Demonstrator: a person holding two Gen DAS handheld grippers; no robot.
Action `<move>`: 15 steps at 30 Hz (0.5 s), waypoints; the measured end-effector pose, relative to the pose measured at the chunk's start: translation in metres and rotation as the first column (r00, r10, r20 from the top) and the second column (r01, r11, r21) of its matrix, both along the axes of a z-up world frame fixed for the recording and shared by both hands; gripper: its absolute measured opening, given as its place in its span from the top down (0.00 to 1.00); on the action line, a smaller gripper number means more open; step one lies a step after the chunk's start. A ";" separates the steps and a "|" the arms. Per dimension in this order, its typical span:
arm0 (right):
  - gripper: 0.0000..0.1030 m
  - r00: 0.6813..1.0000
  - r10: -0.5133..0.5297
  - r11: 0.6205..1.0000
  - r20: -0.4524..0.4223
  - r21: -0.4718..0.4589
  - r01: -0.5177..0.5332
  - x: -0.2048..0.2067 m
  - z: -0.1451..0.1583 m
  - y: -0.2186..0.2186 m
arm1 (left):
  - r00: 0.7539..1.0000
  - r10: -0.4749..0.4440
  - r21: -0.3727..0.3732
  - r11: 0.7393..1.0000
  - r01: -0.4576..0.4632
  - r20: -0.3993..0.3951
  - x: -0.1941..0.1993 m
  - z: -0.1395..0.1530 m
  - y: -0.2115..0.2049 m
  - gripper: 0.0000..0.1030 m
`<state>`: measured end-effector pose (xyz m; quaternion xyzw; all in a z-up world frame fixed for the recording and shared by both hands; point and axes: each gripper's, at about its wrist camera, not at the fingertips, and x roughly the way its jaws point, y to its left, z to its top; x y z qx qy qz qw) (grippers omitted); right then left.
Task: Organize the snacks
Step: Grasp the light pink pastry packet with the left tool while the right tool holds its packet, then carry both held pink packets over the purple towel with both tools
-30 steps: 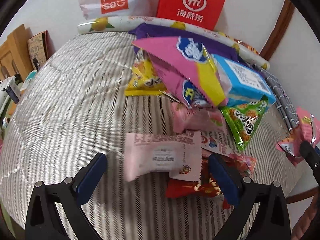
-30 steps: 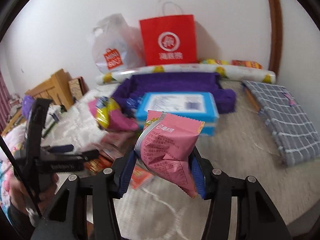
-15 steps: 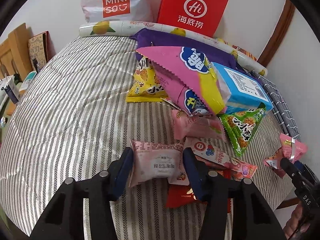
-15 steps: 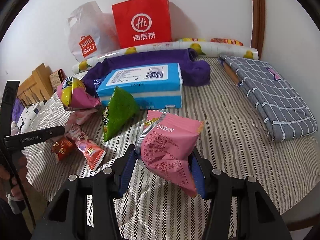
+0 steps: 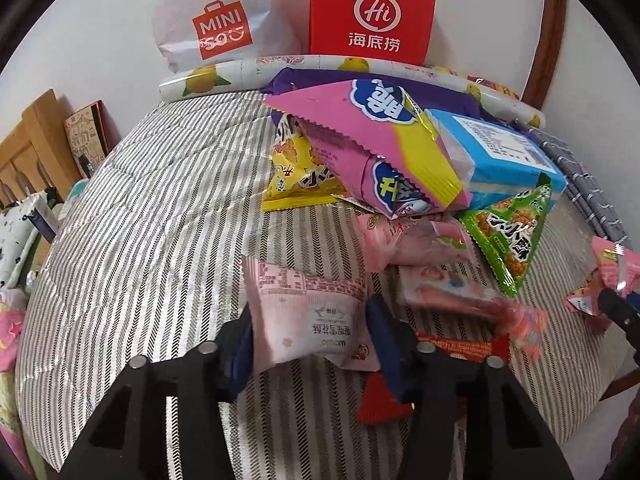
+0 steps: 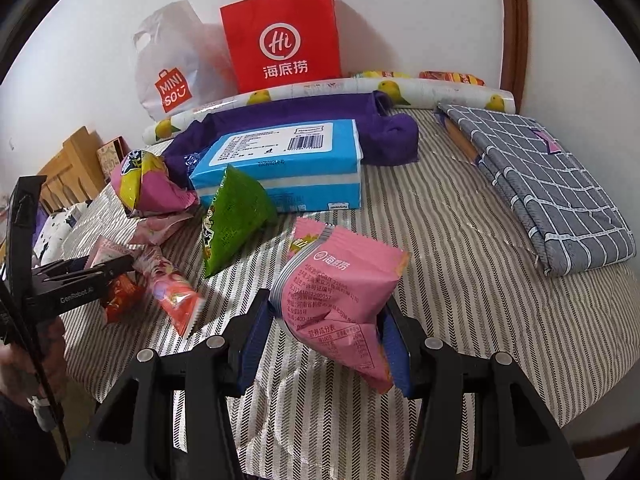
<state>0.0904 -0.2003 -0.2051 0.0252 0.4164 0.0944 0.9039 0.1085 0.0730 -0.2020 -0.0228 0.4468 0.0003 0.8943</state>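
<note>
Striped bedding (image 6: 460, 240) carries a heap of snacks before a red bag (image 6: 282, 38). At the heap's near edge, the left gripper (image 5: 310, 330) has just been closing and pinches a pale pink packet (image 5: 312, 312). Right gripper (image 6: 322, 334) clamps a pink pouch (image 6: 340, 296) above the cloth.

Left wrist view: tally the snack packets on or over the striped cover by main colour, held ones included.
Pink packets: 5
Yellow packet: 1
Green packet: 1
Red packet: 1
Total: 8
</note>
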 end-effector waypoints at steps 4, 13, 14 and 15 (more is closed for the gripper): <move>0.49 1.000 -0.005 1.000 -0.001 0.002 0.005 0.000 0.000 0.000 | 1.000 0.006 -0.022 1.000 -0.005 0.011 -0.005 0.001 0.005 0.62; 0.49 1.000 -0.019 1.000 0.002 -0.016 0.019 0.001 0.006 -0.003 | 1.000 0.022 -0.038 0.999 -0.021 0.008 -0.010 0.014 0.011 0.65; 0.50 1.000 -0.022 1.000 0.004 -0.020 0.022 0.002 0.007 -0.004 | 1.000 0.024 -0.050 0.998 -0.023 0.009 -0.011 0.017 0.013 0.65; 0.50 1.000 -0.025 0.999 0.006 -0.022 0.025 0.002 0.009 -0.004 | 1.000 0.024 -0.064 0.998 -0.023 0.009 -0.012 0.020 0.015 0.65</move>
